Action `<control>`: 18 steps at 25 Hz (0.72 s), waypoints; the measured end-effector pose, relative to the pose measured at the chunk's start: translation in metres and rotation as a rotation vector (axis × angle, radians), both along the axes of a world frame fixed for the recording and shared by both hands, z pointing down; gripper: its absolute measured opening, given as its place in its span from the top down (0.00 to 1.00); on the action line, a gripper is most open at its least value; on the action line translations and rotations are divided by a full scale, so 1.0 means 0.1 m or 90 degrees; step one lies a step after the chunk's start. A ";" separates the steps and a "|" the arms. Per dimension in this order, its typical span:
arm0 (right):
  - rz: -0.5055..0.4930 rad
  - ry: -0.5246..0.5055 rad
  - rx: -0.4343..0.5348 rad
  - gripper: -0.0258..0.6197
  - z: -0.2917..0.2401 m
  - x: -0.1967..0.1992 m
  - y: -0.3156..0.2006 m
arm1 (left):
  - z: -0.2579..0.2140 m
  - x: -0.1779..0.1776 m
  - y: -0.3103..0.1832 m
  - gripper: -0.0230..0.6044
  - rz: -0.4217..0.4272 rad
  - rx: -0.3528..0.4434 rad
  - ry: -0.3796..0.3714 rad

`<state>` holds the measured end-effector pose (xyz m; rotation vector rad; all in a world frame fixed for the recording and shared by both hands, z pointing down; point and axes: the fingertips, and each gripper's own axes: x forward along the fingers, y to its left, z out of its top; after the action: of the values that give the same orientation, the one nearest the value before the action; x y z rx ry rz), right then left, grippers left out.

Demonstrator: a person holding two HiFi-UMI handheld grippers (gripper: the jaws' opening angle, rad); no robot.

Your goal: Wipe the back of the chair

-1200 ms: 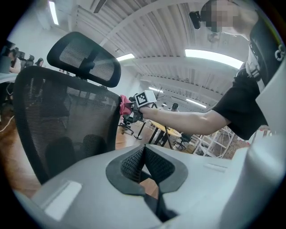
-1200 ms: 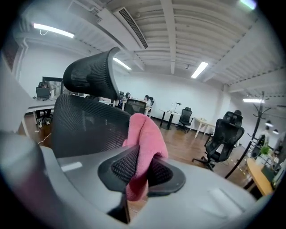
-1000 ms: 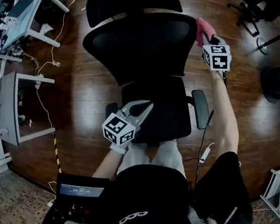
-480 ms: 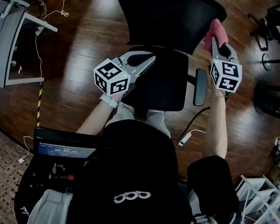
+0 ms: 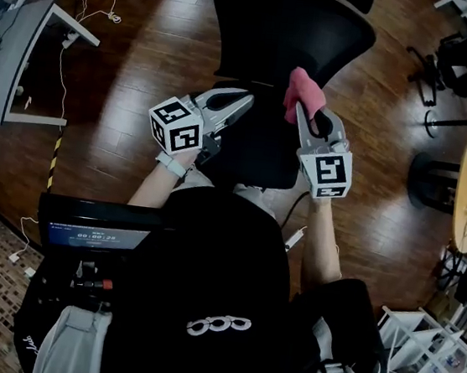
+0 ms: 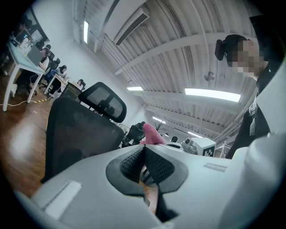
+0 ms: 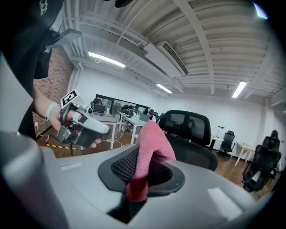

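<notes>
The right tool has been brought inward from the right edge of the chair back and is now held over the seat. The left tool is kept at the seat's left side, much as before. A pink cloth is clenched between the right tool's jaws, with its folded end standing up beyond them. The left tool's jaws are pressed together with nothing between them. The black mesh chair back is seen just beyond the cloth. The cloth appears to be slightly short of it, though contact cannot be settled from above. A wooden floor is spread around the chair, and a grey desk is seen at the far left.
</notes>
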<state>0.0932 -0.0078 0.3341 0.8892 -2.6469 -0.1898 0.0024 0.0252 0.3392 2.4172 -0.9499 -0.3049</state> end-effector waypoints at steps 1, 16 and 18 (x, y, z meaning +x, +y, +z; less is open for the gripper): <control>-0.008 -0.001 -0.004 0.90 0.03 -0.04 0.11 | 0.00 -0.01 0.06 0.99 -0.002 0.002 0.006; 0.041 -0.051 -0.143 0.90 0.67 0.01 0.95 | 0.24 0.16 0.61 0.98 0.045 -0.012 -0.040; 0.045 -0.049 -0.137 0.90 0.65 0.04 0.91 | 0.24 0.17 0.61 0.98 0.049 -0.011 -0.037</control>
<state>0.0973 0.0829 0.3987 0.9316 -2.6376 0.1481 0.0189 0.0859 0.3635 2.4524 -0.8783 -0.1984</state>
